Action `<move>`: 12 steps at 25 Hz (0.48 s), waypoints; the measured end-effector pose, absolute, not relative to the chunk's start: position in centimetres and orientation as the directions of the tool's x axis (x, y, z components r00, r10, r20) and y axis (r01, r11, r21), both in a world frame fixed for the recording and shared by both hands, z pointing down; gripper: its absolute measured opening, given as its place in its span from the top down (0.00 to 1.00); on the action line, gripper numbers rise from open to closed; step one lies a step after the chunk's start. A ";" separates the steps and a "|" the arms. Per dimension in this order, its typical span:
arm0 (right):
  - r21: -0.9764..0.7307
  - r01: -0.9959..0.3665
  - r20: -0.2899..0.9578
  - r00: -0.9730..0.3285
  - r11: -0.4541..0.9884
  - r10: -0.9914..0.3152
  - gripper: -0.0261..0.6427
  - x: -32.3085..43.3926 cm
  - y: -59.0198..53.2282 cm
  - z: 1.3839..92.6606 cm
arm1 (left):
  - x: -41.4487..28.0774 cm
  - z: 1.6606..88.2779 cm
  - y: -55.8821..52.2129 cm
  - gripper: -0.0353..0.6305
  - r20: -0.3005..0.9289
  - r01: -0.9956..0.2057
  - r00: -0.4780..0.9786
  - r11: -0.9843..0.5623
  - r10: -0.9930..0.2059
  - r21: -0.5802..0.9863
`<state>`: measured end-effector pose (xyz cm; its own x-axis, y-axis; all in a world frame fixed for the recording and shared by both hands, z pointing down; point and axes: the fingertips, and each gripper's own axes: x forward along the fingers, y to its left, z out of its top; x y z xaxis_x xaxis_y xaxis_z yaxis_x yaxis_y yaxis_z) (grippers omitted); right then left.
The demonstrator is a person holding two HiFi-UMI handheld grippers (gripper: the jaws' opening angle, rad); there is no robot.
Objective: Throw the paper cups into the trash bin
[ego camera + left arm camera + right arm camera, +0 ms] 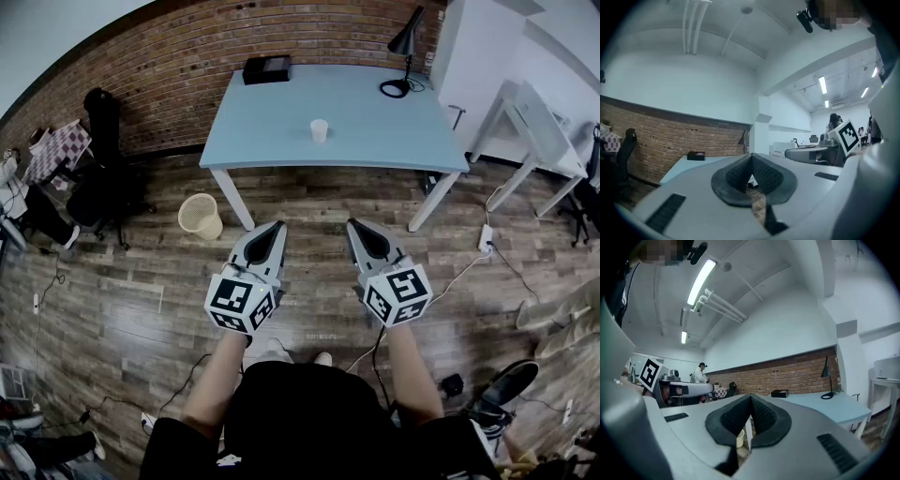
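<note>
A white paper cup point(319, 130) stands upright near the middle of the light blue table point(281, 131). On the wood floor by the table's front left leg sits a cream mesh trash bin point(200, 216), which also shows low in the right gripper view point(739, 438). My left gripper point(278, 226) point(751, 157) is held level over the floor short of the table, its jaws shut with nothing between them. Beside it, my right gripper point(352, 224) point(750, 397) is also shut and holds nothing. Both are well short of the cup.
A black box point(266, 69) and a black desk lamp point(405, 47) stand at the table's far edge. A white desk point(539, 131) is at the right, a black chair point(103, 169) at the left by the brick wall. Cables point(469, 267) trail on the floor.
</note>
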<state>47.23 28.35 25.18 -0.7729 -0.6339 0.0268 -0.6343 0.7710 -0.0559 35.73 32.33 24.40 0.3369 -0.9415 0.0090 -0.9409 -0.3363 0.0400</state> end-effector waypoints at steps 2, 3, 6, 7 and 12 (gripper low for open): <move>-0.060 -0.643 0.029 -0.766 0.764 -0.642 0.96 47.6 28.6 25.0 | 36.3 24.2 32.4 0.94 0.013 -0.937 0.348 -0.347 -0.937 0.035; -0.059 -0.643 0.031 -0.766 0.764 -0.642 0.96 47.7 28.7 25.0 | 36.5 24.1 32.4 0.94 0.014 -0.935 0.353 -0.352 -0.936 0.034; -0.054 -0.629 0.031 -0.777 0.775 -0.628 0.96 47.6 29.2 24.9 | 36.8 23.7 32.4 0.94 0.010 -0.934 0.355 -0.355 -0.935 0.032; -0.056 -0.622 0.027 -0.783 0.781 -0.621 0.96 47.5 29.3 24.9 | 36.8 23.6 32.4 0.94 0.007 -0.936 0.352 -0.351 -0.936 0.031; -0.052 -0.607 0.033 -0.794 0.793 -0.606 0.96 47.3 29.0 25.1 | 37.0 23.7 32.3 0.94 0.008 -0.939 0.343 -0.343 -0.939 0.031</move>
<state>47.31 28.98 25.06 -0.7945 -0.6064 0.0333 -0.6073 0.7928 -0.0518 36.95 32.26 23.70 0.3434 -0.9392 0.0080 -0.9388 -0.3430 0.0312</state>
